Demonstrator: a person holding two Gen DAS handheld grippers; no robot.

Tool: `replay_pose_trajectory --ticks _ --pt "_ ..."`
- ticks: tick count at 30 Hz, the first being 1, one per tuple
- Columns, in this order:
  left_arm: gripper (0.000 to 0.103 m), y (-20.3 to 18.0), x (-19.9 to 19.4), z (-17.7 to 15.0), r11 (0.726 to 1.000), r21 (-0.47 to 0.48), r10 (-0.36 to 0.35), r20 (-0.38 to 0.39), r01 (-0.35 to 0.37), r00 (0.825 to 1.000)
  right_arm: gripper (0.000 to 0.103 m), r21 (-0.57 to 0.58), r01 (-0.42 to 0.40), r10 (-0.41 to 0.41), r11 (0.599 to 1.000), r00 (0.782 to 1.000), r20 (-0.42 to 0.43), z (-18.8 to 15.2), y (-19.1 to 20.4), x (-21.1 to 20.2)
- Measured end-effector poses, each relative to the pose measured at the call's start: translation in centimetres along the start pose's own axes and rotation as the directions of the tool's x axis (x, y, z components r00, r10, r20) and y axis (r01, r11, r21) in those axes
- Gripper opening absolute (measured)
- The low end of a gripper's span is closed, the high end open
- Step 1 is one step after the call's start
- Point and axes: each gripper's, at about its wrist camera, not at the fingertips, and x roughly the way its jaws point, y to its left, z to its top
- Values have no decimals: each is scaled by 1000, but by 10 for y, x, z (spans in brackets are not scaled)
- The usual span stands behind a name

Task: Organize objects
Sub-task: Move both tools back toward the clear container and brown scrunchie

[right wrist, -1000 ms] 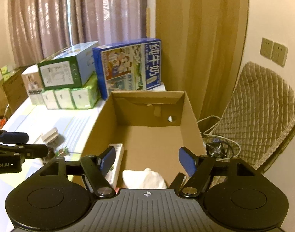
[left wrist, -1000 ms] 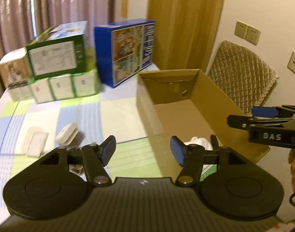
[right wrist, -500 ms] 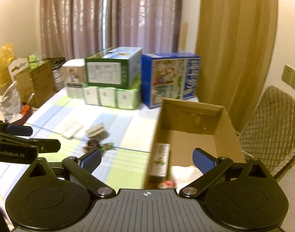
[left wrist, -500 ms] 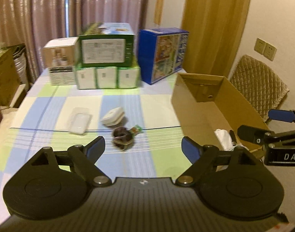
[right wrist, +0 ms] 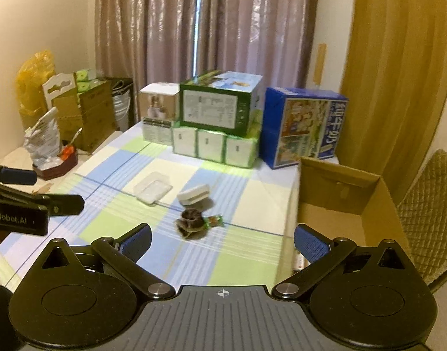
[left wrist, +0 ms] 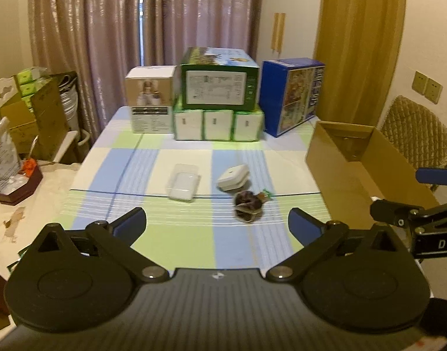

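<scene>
Three things lie mid-table (left wrist: 194,234) — a clear tray (left wrist: 183,185), a white case (left wrist: 233,177) and, just in front of it, a dark wrapper (left wrist: 248,210). Your left claw (left wrist: 217,225) and right claw (right wrist: 222,239) both hang above the near edge, jaws wide apart, empty. Your box (right wrist: 369,204) stands open at the right — apart from all three.

both claws hang side by side, left claw (left wrist: 217,225) and right claw (right wrist: 222,238) spread wide, holding nothing.
</scene>
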Motion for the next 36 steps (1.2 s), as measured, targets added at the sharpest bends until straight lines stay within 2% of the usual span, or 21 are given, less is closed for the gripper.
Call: replay_pose_trajectory --ticks 8,15,27,36 --pt "102 33 3 -11 998 -42 43 -19 -44 999 101 -1 -37 36 999 997 -64 -15 20 20" --pt "102 53 23 -17 996 -53 69 -45 -72 997 101 21 -57 59 998 994 -94 -24 30 42" --pt "102 71 88 -22 996 -44 78 -119 -84 990 101 41 -94 98 995 991 -95 -31 32 93" --pt "102 72 138 -20 997 1 73 -155 -73 985 101 39 -100 103 994 991 -88 -26 25 140"
